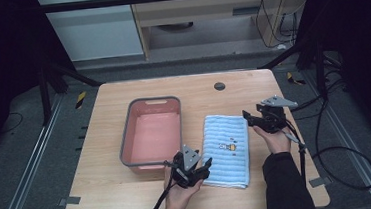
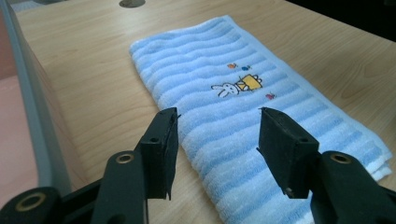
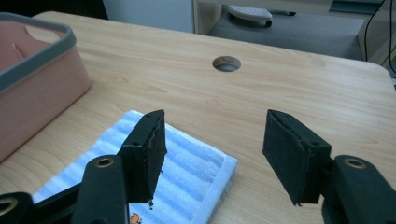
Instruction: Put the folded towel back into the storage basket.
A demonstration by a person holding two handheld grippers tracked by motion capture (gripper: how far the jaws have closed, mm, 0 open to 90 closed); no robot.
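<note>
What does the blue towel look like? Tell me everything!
The towel is soft-looking terry cloth in light blue and white stripes, with a small stitched bunny beside a yellow shape. It is folded into a long rectangle and lies flat on the wooden table, right of the pink tub. Neither open gripper holds it.

Folded towel: light blue, white-striped, small embroidered rabbit motif at centre. Lies flat on wooden table, long axis 12 to 6 o'clock. Pink basin, grey-rimmed, upright, just beside at 9 o'clock.

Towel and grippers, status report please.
Left gripper open at towel's near edge. Right gripper open at its far corner. Towel folded flat beside pink bin. Nothing in the way.
</note>
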